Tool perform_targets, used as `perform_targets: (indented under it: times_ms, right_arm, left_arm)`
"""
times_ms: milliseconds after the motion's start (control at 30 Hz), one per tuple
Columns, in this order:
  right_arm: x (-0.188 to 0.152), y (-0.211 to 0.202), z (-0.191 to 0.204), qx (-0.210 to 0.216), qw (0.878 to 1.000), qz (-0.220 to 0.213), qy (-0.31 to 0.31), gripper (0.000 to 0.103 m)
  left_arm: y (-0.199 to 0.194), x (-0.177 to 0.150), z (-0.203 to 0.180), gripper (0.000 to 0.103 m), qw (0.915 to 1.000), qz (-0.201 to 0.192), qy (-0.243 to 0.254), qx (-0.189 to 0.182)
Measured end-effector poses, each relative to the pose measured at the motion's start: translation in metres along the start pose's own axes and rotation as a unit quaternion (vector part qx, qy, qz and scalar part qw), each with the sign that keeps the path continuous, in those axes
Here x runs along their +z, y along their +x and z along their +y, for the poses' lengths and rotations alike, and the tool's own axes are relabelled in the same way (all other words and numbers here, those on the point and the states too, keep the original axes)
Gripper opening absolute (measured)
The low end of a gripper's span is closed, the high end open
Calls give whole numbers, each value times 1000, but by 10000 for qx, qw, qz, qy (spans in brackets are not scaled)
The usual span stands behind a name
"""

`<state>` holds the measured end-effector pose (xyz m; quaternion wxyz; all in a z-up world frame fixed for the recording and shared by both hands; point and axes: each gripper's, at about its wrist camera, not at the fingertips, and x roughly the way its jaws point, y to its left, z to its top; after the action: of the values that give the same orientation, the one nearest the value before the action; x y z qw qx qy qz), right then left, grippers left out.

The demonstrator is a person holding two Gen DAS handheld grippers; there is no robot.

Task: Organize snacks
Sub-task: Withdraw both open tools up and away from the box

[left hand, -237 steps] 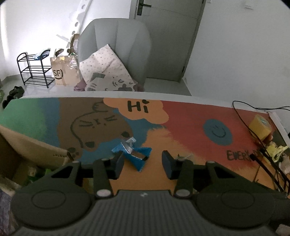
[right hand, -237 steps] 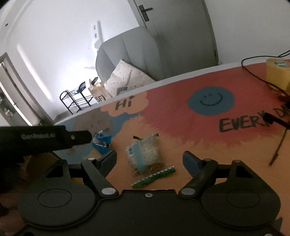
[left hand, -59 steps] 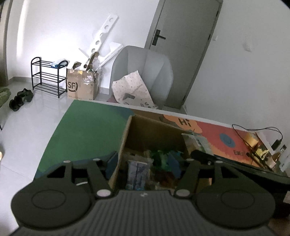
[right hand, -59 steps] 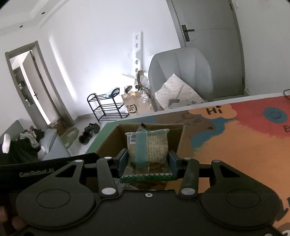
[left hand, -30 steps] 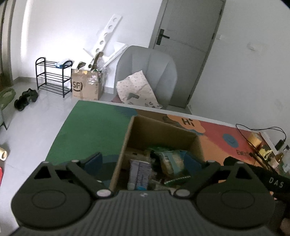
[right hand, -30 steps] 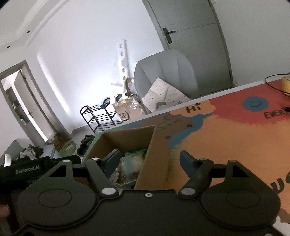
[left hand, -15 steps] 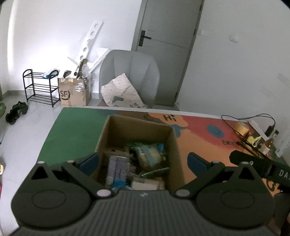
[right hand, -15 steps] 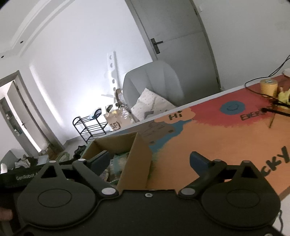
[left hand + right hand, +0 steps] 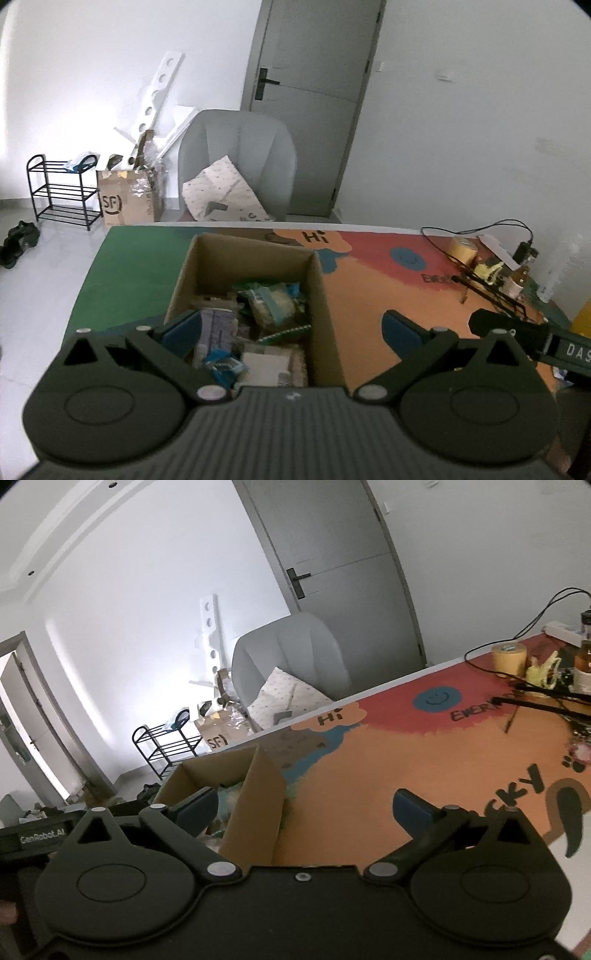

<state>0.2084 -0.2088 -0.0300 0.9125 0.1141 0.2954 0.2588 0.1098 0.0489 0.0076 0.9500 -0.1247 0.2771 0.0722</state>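
Note:
An open cardboard box stands on the colourful table mat and holds several snack packets. A clear cracker packet with a green-edged seal lies on top in the middle, and a blue wrapper lies near the front. My left gripper is open and empty, held above the box's near edge. My right gripper is open and empty, to the right of the box, over its right wall and the orange mat. The right gripper's body also shows in the left wrist view.
A yellow tape roll, black cables and small bottles crowd the table's far right. A grey chair with a spotted cushion stands behind the table. A shoe rack and an SF carton are on the floor at left.
Both grippers have pulled back and up from the box and swung right. Two seconds ago the right gripper held the cracker packet; it now lies in the box and both grippers are open.

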Motion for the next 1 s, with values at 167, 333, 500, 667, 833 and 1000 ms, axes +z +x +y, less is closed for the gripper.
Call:
perform_targets:
  times_ms: [167, 333, 500, 667, 833, 1000]
  right_arm:
    - [-6, -14, -3, -146, 9999, -17, 58, 103]
    - [-12, -28, -1, -313, 9995, -55, -2, 103]
    - [-16, -44, 4, -480, 9987, -98, -116, 103]
    - [-20, -63, 7, -559, 9980, -173, -250, 103]
    - [-25, -81, 8, -550, 9976, -148, -393, 103]
    - [-29, -102, 3, -542, 9974, -186, -448, 103]
  left_arm:
    - [-12, -6, -4, 103, 9999, -10, 120, -115]
    - [-23, -13, -5, 103, 9997, 1, 196, -146]
    - [-35, -20, -3, 103, 9996, -8, 251, -136]
    - [-48, -25, 2, 103, 9995, -40, 309, -80]
    - [-60, -29, 5, 103, 9993, -71, 369, -46]
    - [-72, -35, 2, 103, 9987, -139, 492, -70]
